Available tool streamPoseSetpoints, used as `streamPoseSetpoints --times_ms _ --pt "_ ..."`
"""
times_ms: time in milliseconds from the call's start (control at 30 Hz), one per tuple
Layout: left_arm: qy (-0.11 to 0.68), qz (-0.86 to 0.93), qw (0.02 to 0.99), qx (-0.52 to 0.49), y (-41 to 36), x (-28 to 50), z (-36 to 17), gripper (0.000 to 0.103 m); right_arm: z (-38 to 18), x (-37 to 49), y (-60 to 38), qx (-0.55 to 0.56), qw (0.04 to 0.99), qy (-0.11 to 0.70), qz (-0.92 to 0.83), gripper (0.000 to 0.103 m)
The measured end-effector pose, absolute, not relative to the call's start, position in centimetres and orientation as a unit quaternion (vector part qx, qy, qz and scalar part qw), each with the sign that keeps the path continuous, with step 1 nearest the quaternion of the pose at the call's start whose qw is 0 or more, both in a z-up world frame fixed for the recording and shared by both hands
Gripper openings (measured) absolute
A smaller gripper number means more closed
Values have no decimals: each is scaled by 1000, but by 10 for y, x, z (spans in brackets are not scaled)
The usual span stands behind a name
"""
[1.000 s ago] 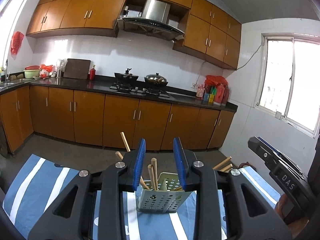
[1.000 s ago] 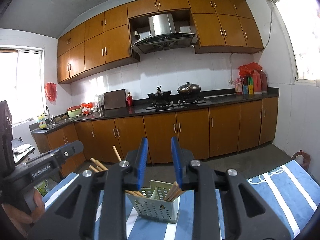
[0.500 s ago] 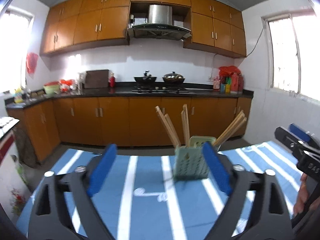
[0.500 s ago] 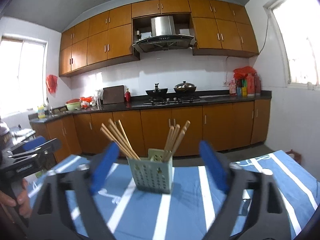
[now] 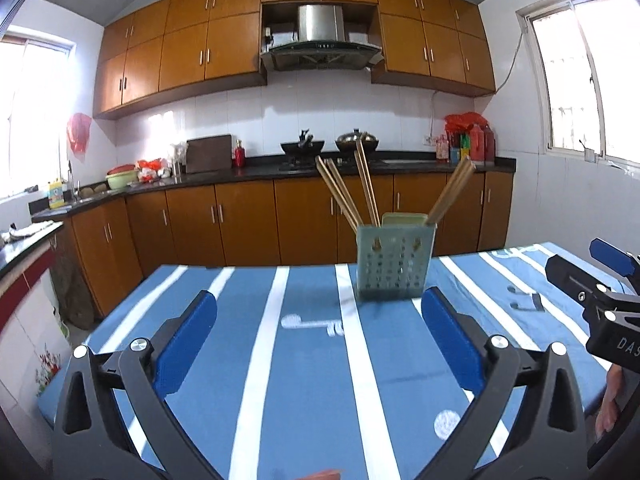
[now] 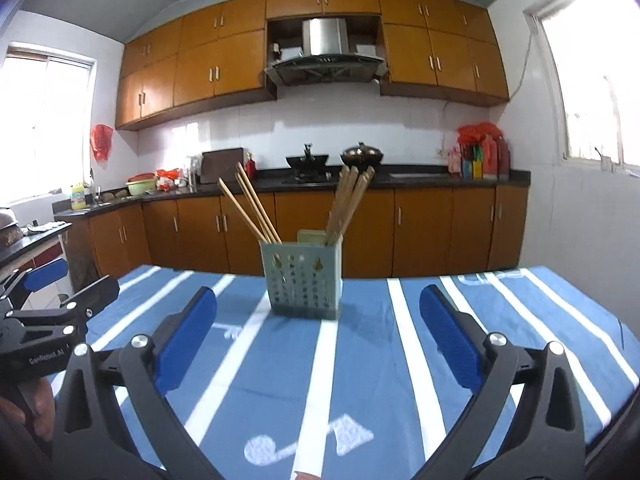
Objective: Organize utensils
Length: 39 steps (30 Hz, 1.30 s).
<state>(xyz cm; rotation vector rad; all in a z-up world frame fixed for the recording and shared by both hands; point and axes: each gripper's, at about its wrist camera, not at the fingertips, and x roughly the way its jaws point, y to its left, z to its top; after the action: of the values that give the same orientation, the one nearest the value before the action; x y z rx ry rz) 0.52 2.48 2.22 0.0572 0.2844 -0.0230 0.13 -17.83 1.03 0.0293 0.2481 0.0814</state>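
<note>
a: both grippers, left gripper (image 5: 319,332) and right gripper (image 6: 318,330), backed off, jaws spread wide, empty.

b: chopsticks (image 6: 256,210) stood sorted in the holder (image 6: 303,280) on the table (image 6: 440,360); looked finished.

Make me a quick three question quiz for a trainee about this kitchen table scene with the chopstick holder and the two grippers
1. True or false: the left gripper is clamped on a chopstick.
2. What stands in the green holder on the striped tablecloth?
A. spoons
B. wooden chopsticks
C. knives
3. Fill in: in the right wrist view, the holder stands ____ of the right gripper, apart from its fingers.

Key:
1. False. Its jaws are spread wide with nothing between them.
2. B. The chopsticks lean in separate bunches, tips up.
3. Ahead. The right gripper is open too, and the holder is untouched.
</note>
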Motion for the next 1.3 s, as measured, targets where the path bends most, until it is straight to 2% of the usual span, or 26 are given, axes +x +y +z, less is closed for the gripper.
streamPoseSetpoints --times_ms 367,1300 --pt "172 -9 985 25 22 -9 -5 101 -19 -12 -180 11 989 146 25 99" --pt "188 -12 982 25 15 -11 -19 101 -36 -1 -185 12 985 171 14 99"
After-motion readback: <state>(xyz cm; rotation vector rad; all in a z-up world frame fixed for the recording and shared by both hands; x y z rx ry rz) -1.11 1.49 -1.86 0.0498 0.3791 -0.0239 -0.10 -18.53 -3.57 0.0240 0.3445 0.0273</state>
